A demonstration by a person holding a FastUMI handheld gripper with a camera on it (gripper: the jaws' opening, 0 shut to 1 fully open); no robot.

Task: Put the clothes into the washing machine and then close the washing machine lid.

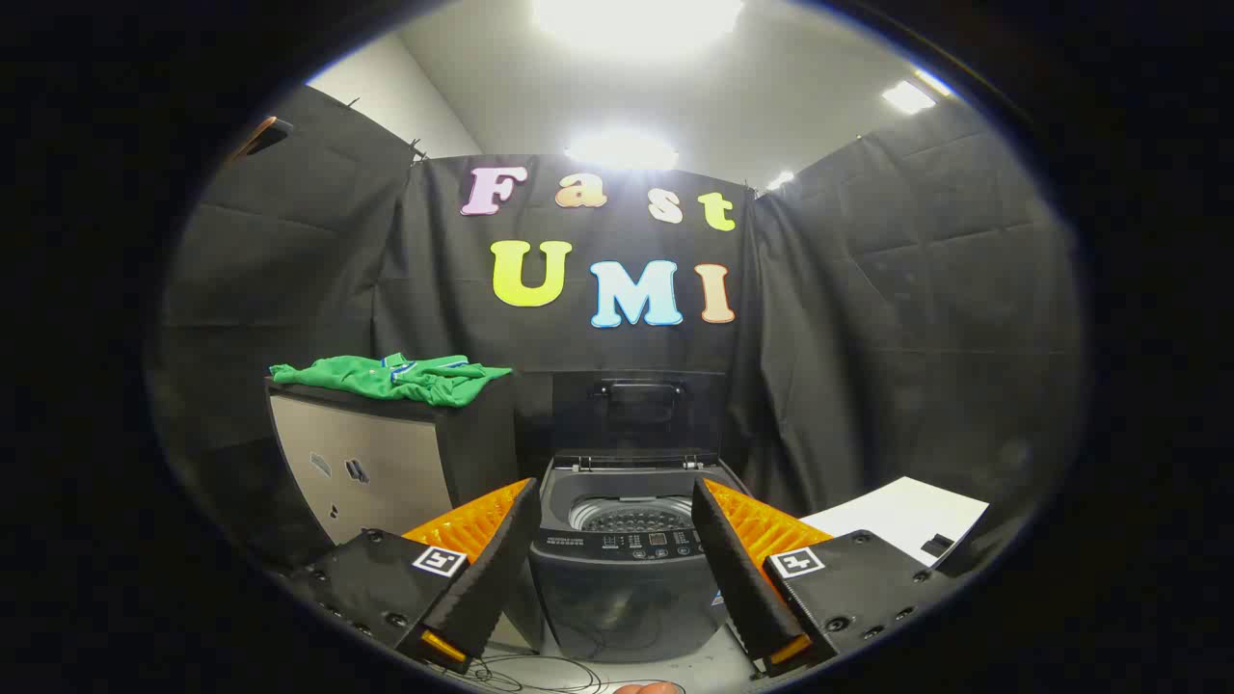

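A small dark grey top-loading washing machine (622, 569) stands on the floor straight ahead, framed between my two fingers. Its lid (636, 410) is raised upright at the back, and the metal drum (631, 514) shows inside. A crumpled green garment (400, 377) with a blue and white trim lies on top of a tall box (371, 463) to the left of the machine, beyond my left finger. My gripper (617, 492) is open, wide apart, with nothing held between its fingers.
A white board or sheet (901, 516) lies to the right of the machine, behind my right finger. Thin cables (540, 670) trail on the floor in front of the machine. Black cloth walls close in the booth on three sides.
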